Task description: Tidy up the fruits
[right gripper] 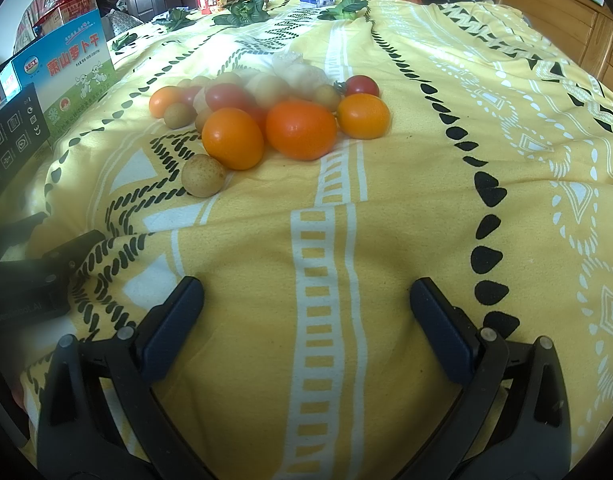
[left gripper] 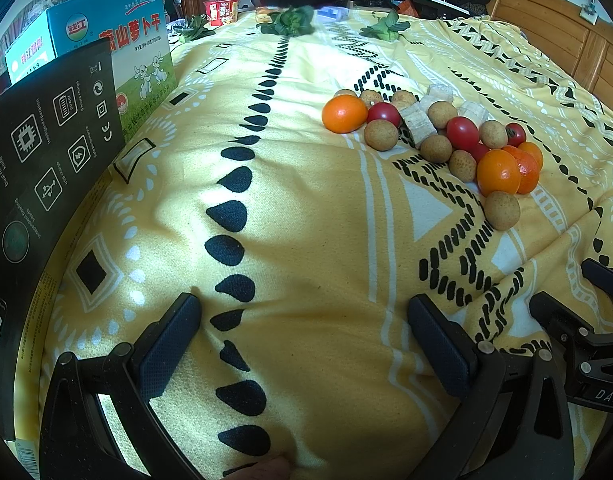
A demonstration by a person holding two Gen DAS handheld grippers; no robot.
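Observation:
A heap of mixed fruit lies on a yellow patterned cloth [left gripper: 306, 200]: oranges [left gripper: 344, 113] [right gripper: 301, 129], red cherry tomatoes [left gripper: 462, 133] [right gripper: 361, 85], tan longans [left gripper: 502, 211] [right gripper: 203, 175] and pale cut chunks [left gripper: 417, 123]. My left gripper [left gripper: 304, 332] is open and empty, low over the cloth, with the heap ahead and to its right. My right gripper [right gripper: 306, 312] is open and empty, with the heap ahead and slightly left. Part of the right gripper's body shows at the right edge of the left wrist view [left gripper: 578, 340].
A black box [left gripper: 46, 152] and a blue-green carton [left gripper: 134, 48] stand at the left; the carton also shows in the right wrist view [right gripper: 66, 64]. Leafy greens [left gripper: 290, 22] and a red snack cup [left gripper: 222, 10] lie at the far end. A wooden cabinet [left gripper: 566, 36] is at the right.

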